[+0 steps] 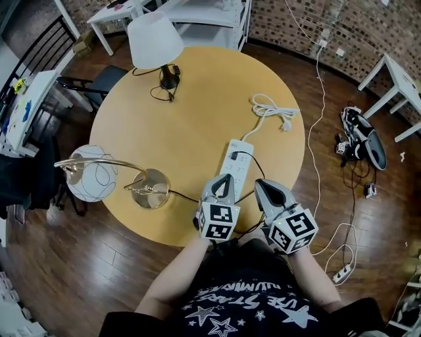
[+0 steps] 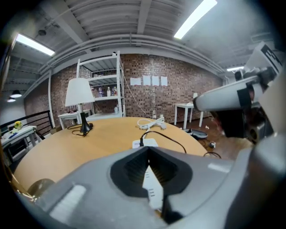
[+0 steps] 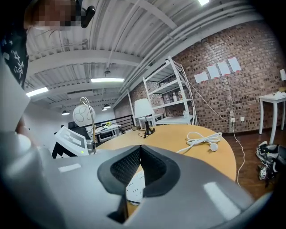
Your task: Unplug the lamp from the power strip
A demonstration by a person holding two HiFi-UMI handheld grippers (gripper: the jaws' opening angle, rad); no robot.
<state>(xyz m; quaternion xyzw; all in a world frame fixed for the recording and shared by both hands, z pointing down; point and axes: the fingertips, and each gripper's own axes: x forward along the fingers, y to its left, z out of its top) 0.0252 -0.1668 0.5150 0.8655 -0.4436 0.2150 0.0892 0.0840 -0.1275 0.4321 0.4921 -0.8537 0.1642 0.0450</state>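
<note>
A white power strip lies on the round wooden table, with one black plug in it. The plug's black cord loops right, then back toward the near edge. The strip's own white cable lies coiled farther back. A brass lamp with a glass globe stands at the left, its base trailing a black cord toward my left gripper. My left gripper hovers shut and empty just before the strip. My right gripper is beside it, shut and empty, over the strip's near end.
A white-shaded lamp on a black base stands at the table's far side. White tables and a shelf unit ring the room. A black chair sits at the left. Cables, a dark bag and a second power strip lie on the floor at the right.
</note>
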